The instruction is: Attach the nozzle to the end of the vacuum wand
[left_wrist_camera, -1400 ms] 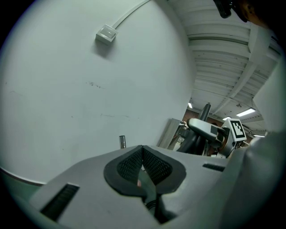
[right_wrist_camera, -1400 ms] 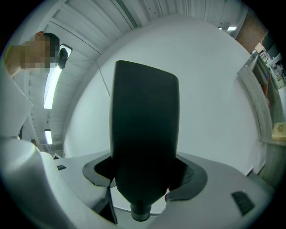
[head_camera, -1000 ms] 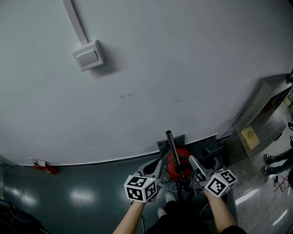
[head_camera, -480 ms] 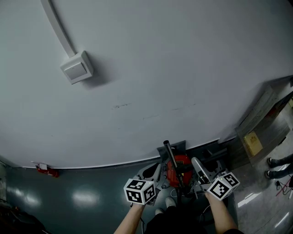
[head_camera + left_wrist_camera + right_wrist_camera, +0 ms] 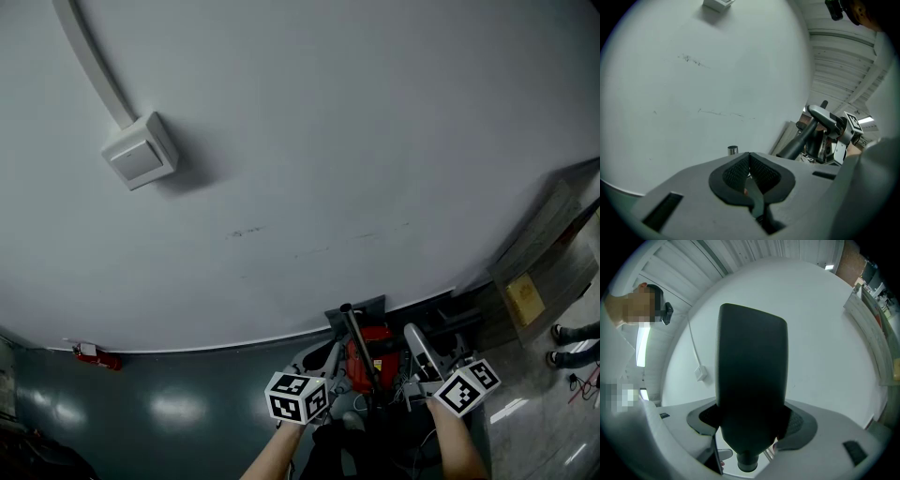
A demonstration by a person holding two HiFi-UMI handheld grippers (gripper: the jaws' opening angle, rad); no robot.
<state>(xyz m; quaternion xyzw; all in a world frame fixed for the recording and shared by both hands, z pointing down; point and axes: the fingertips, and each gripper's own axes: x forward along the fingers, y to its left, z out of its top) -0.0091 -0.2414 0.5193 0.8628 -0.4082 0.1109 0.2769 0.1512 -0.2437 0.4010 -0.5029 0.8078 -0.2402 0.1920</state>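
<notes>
Your right gripper (image 5: 752,420) is clamped on the nozzle (image 5: 751,376). It's flat, black, hard plastic that looks light and probably slick, so grip it low, near its round collar. Your left gripper (image 5: 750,174) is pressed together on nothing. The wand (image 5: 357,339) stands between both grippers with its metal tip (image 5: 732,150) bare. That tube looks stiff, so steady it just below the tip.

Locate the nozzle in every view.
Head view: nozzle low, right of centre, pale grey.
Left gripper view: nozzle right of centre, at middle height.
Right gripper view: nozzle fills the centre, clamped between the jaws.
Shared landmark: the white wall box, in all three.
</notes>
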